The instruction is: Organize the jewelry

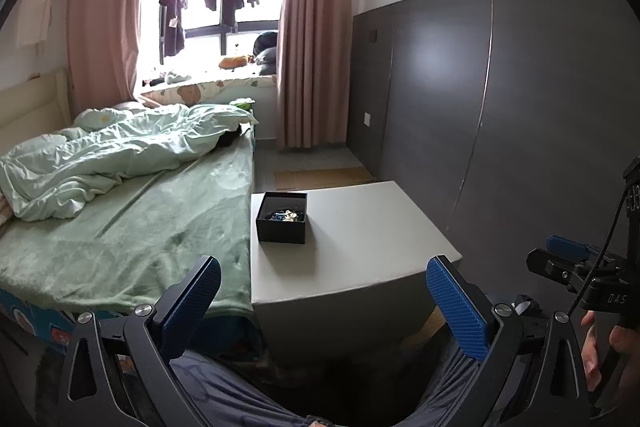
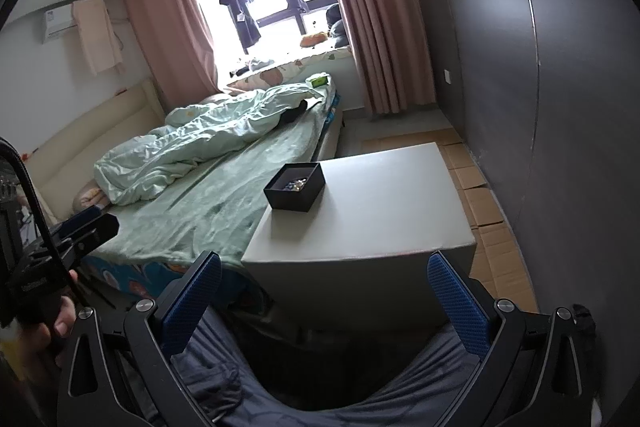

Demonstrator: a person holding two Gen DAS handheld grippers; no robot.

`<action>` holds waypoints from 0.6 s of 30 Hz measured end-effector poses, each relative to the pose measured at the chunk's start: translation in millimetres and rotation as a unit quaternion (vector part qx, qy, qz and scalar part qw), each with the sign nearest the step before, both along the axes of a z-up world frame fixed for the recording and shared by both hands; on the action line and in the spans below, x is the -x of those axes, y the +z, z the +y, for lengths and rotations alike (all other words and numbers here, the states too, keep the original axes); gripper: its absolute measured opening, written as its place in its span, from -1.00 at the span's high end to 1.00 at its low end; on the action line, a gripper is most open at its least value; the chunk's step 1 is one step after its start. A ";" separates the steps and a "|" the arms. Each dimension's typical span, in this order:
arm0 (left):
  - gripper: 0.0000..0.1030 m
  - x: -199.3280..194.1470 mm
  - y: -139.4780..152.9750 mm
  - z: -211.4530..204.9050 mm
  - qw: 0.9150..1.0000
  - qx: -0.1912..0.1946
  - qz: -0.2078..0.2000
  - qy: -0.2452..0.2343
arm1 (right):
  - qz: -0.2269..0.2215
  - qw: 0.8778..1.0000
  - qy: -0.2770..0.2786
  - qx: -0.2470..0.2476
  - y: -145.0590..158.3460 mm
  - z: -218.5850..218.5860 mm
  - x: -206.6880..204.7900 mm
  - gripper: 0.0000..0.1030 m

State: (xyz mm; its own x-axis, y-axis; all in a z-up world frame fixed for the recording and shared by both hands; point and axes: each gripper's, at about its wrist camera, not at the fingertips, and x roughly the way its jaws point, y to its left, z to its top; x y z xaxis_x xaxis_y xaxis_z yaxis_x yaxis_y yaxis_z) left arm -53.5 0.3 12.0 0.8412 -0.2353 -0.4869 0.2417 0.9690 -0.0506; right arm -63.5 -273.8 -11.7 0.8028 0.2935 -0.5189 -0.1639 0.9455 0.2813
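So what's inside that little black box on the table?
The black box has no lid on and holds a small tangled heap of jewelry, bluish and pale pieces. The near wall hides the box floor, and single pieces are too small to tell apart.

left wrist: low, faces window, table near | right wrist: same facing, further right | shared: table, bed

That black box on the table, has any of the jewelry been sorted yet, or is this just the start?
Looks like the start. Nothing appears done: the jewelry lies in one tangled heap inside the black box, and the table around it holds nothing else. Nothing is in hand: the left gripper and right gripper are both open, empty and short of the table. Everything is left: reaching in, picking pieces out, arranging them.
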 end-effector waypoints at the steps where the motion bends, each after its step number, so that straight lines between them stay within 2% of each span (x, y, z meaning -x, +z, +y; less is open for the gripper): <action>1: -0.99 0.7 -0.3 0.2 1.000 0.000 0.000 0.000 | 0.000 1.000 -0.001 0.001 -0.5 -0.4 0.7 -1.00; 18: -0.99 3.9 0.0 3.5 1.000 0.006 -0.001 0.008 | 0.003 1.000 -0.018 -0.003 -4.6 -3.9 3.1 -1.00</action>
State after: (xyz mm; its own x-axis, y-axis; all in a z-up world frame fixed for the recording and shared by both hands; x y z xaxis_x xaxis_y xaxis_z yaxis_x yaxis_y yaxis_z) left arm -57.4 3.9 12.0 0.8454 -0.2280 -0.4830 0.2271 0.9719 -0.0612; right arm -66.7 -277.7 -16.4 0.8097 0.2673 -0.5224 -0.1281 0.9493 0.2872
